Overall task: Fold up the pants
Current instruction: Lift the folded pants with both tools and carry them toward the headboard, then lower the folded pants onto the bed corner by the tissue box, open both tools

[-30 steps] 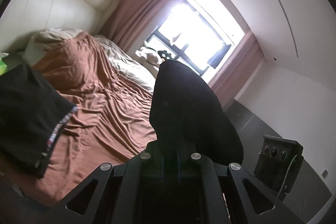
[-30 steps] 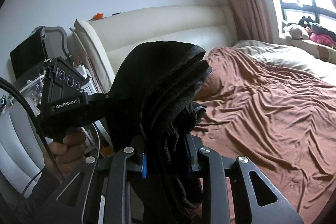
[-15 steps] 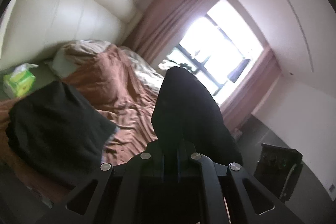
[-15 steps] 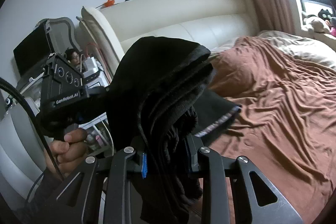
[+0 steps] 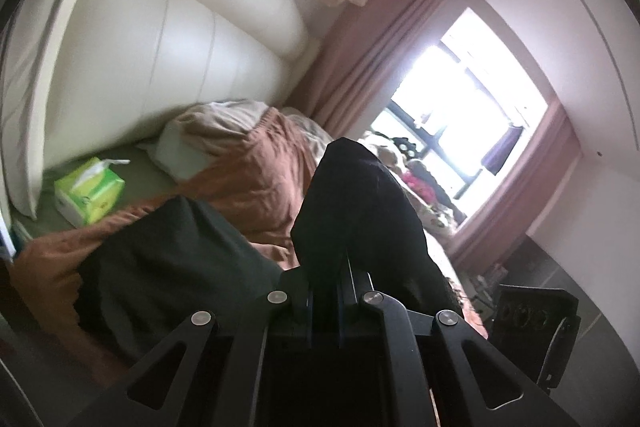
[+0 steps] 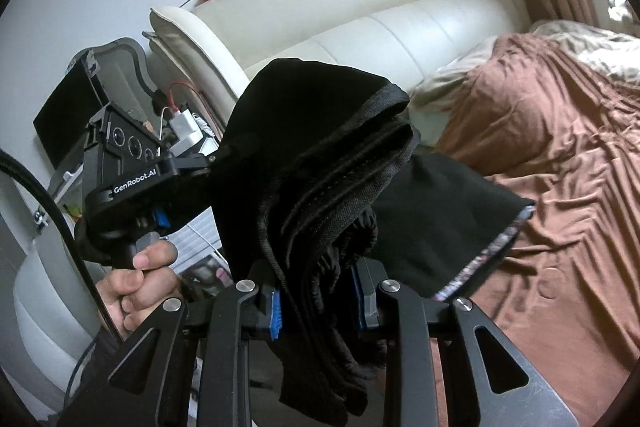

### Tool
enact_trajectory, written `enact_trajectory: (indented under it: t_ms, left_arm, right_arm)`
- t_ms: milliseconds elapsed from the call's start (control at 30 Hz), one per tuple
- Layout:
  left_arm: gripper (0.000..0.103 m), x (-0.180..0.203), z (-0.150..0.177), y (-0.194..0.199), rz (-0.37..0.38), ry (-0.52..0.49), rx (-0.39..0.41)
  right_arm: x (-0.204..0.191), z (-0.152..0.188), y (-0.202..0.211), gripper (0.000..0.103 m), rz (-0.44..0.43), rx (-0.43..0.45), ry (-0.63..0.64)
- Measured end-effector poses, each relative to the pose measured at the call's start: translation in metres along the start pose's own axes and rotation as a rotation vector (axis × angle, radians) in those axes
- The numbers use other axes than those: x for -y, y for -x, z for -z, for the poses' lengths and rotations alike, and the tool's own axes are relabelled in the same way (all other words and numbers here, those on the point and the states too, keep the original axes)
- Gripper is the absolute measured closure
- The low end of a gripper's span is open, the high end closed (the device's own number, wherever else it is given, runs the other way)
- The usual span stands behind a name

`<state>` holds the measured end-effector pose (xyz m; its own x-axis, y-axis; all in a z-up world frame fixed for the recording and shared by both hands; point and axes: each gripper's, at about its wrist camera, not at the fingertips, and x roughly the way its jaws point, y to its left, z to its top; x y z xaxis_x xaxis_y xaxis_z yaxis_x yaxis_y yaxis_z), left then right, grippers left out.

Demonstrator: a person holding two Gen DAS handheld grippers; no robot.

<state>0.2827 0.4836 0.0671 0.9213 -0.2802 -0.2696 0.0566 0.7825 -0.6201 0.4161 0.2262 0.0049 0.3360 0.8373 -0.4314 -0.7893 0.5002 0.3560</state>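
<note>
Pinching the black pants [image 6: 320,167] mid-frame with both grippers [image 5: 326,291] [image 6: 320,299], keeping folded layers together above the bed [image 6: 560,147].

My left gripper [image 5: 325,279] has its jaws clamped on the black pants [image 5: 356,211], the cloth rising forward from between them. My right gripper [image 6: 318,301] has its jaws pressed onto a thick stacked bundle of the same pants [image 6: 320,163], which drapes over and below them. Left of the pants in the right wrist view, my left hand [image 6: 136,283] grips the left gripper's handle, fingers curled around it.
</note>
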Motion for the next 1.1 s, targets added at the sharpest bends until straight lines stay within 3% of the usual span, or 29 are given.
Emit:
enact_trajectory:
  t_ms: [333,667,1100]
  left_arm:
    - [0.095,-0.035,-0.034,-0.042,-0.078,0.032,-0.014]
    - [0.095,-0.064,-0.042,-0.122,-0.151,0.048,-0.124]
    - [0.096,-0.089,-0.048,-0.214,-0.232,0.019,-0.26]
  right_arm:
    - [0.026,-0.022,-0.057,0.08,-0.038,-0.024,-0.09]
    - [0.08,-0.039,-0.107,0.08,-0.004,-0.076,-0.174]
    - [0.15,-0.048,-0.155,0.08,-0.034,-0.102,-0.324]
